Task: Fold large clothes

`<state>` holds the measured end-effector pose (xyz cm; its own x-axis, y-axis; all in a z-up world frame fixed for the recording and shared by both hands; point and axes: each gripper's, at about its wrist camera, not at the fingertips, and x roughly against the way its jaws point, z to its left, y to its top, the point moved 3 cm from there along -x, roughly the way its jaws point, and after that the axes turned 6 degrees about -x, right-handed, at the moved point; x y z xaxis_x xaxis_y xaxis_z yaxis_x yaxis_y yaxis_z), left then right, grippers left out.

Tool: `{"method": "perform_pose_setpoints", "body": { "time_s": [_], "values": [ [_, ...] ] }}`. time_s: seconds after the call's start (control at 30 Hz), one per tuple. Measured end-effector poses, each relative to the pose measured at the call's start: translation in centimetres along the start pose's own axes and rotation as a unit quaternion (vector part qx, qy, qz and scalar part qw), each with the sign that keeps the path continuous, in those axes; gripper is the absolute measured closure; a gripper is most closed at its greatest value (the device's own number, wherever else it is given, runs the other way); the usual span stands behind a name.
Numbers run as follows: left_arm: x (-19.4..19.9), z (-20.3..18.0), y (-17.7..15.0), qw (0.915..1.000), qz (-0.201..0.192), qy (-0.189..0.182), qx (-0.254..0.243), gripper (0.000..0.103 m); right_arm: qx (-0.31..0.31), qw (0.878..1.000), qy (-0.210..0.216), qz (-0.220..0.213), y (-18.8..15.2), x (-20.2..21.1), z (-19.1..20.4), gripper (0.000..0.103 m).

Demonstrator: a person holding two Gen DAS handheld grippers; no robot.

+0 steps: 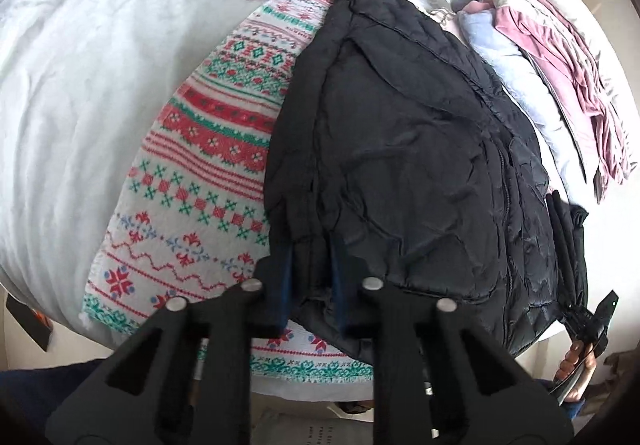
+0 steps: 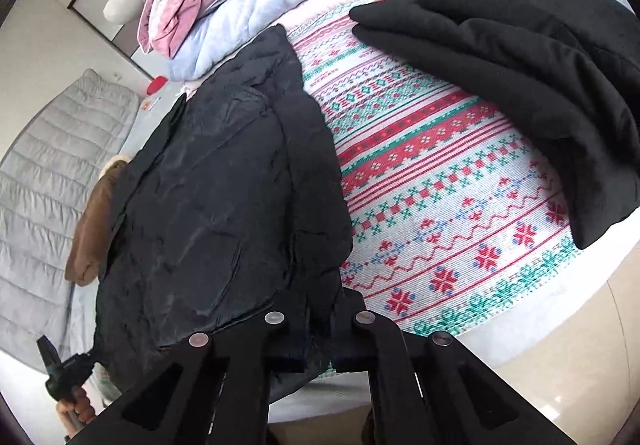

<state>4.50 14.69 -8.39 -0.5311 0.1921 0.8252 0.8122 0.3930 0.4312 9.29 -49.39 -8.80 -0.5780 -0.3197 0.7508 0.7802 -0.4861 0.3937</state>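
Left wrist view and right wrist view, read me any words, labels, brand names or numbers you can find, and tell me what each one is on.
No text can be read in either view.
Grey packet at the bottom edge of the left wrist view: a few lines of small print, too small and blurred to read.
Patterned blanket: woven shapes only, no words.
Black jacket: no visible label.

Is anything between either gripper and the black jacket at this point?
Nothing visible. The left gripper is shut on the black jacket's near hem, and the right gripper is shut on the same hem further along. The jacket lies on the patterned blanket.
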Motion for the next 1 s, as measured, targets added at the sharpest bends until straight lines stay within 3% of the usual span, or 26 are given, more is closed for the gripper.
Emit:
{"method": "perform_pose_setpoints", "body": {
  "time_s": [0.13, 0.2, 0.23, 0.33, 0.47, 0.63, 0.7, 0.73, 0.77, 1.0],
  "values": [
    [0.1, -0.1, -0.1, 0.9996, 0.004, -0.027, 0.011, 0.085, -0.007, 1.0, -0.009, -0.019, 0.4, 0.8, -0.5, 0.099],
    [-0.4, 0.0, -0.2, 0.9992, 0.017, -0.032, 0.016, 0.073, -0.008, 1.0, -0.011, -0.015, 0.3, 0.6, -0.5, 0.099],
    [-0.5, 0.0, -0.2, 0.9991, 0.021, -0.033, 0.015, 0.072, -0.006, 1.0, -0.012, -0.01, 0.2, 0.4, -0.4, 0.098],
    [-0.4, 0.1, 0.0, 0.999, 0.02, -0.038, 0.012, 0.072, -0.013, 1.0, 0.005, 0.014, -0.3, -0.2, -0.4, 0.093],
    [-0.4, 0.4, 0.0, 0.9988, 0.015, -0.043, 0.018, 0.072, -0.048, 0.997, 0.037, 0.048, -0.8, -1.3, -0.9, 0.069],
    [-0.5, 0.3, -0.1, 0.9991, 0.01, -0.039, 0.012, 0.078, -0.072, 0.994, 0.033, 0.075, -1.4, -2.6, -1.4, 0.068],
    [-0.5, 0.2, -0.1, 0.9992, 0.006, -0.038, 0.008, 0.088, -0.07, 0.995, 0.032, 0.067, -1.3, -2.4, -1.3, 0.074],
    [-0.5, 0.2, -0.1, 0.9993, 0.004, -0.037, 0.007, 0.09, -0.065, 0.996, 0.029, 0.061, -1.2, -2.2, -1.3, 0.089],
    [-0.4, 0.1, -0.1, 0.9994, -0.001, -0.036, 0.004, 0.093, -0.055, 0.997, 0.025, 0.052, -1.1, -1.9, -1.0, 0.095],
    [1.2, -1.4, -0.3, 0.9992, -0.03, -0.011, -0.022, 0.096, -0.036, 0.999, 0.019, -0.011, -0.5, 0.7, -1.0, 0.1]
  ]
}}
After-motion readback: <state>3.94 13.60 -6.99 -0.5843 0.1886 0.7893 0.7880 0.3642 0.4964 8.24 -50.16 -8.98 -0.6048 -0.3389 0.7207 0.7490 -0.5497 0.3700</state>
